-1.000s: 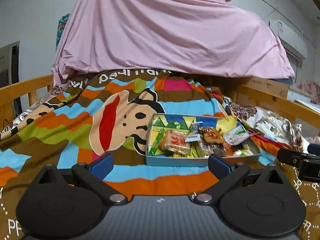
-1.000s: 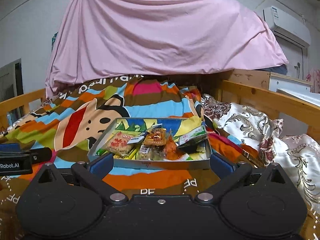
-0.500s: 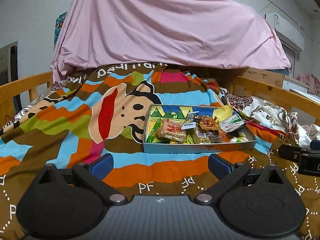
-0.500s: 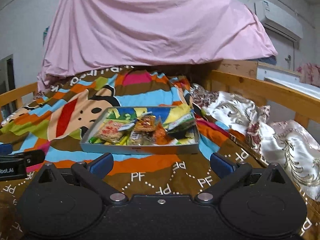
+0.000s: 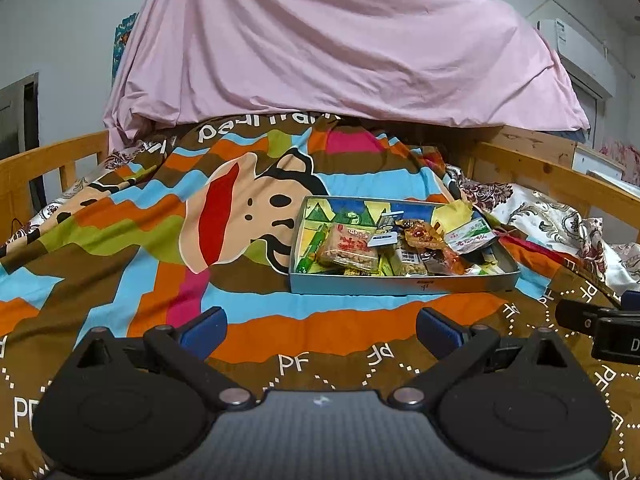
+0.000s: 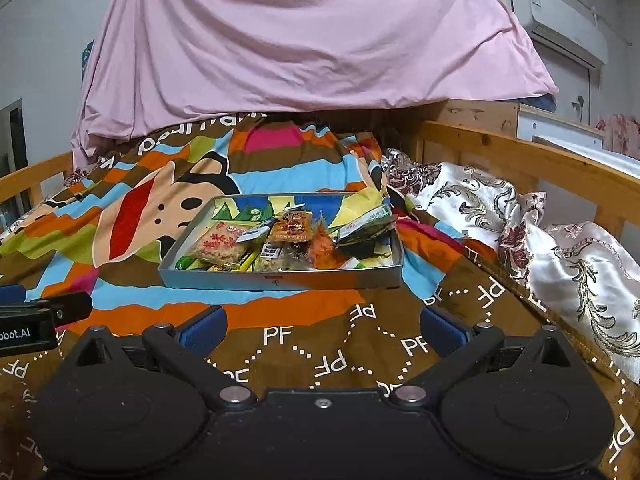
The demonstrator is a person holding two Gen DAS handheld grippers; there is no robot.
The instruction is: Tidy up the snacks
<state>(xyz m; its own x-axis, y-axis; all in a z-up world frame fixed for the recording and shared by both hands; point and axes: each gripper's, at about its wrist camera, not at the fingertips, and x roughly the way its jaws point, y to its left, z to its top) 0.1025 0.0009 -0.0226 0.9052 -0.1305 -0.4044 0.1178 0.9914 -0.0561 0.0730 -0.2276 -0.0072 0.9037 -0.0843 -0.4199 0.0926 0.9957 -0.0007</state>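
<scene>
A shallow metal tin [image 5: 400,283] [image 6: 280,280] lies on the striped cartoon bedspread, filled with several snack packets. Among them are a clear bag of rice crackers [image 5: 349,247] [image 6: 219,246], a green stick pack [image 5: 311,249], an orange-brown packet [image 6: 291,227] and a green-white packet [image 5: 469,236] [image 6: 364,227]. My left gripper [image 5: 320,330] is open, low over the bedspread, short of the tin's near wall. My right gripper [image 6: 322,326] is open too, also short of the tin. Each gripper shows at the edge of the other's view.
A pink sheet [image 5: 340,48] drapes over the far end of the bed. Wooden rails [image 5: 560,176] [image 6: 520,156] run along both sides. A floral satin quilt [image 6: 560,248] is bunched at the right. An air conditioner [image 6: 556,12] hangs on the wall.
Both grippers have pulled back from the tin and sit lower; more brown patterned bedspread now lies between them and the tin. Both stay open.
</scene>
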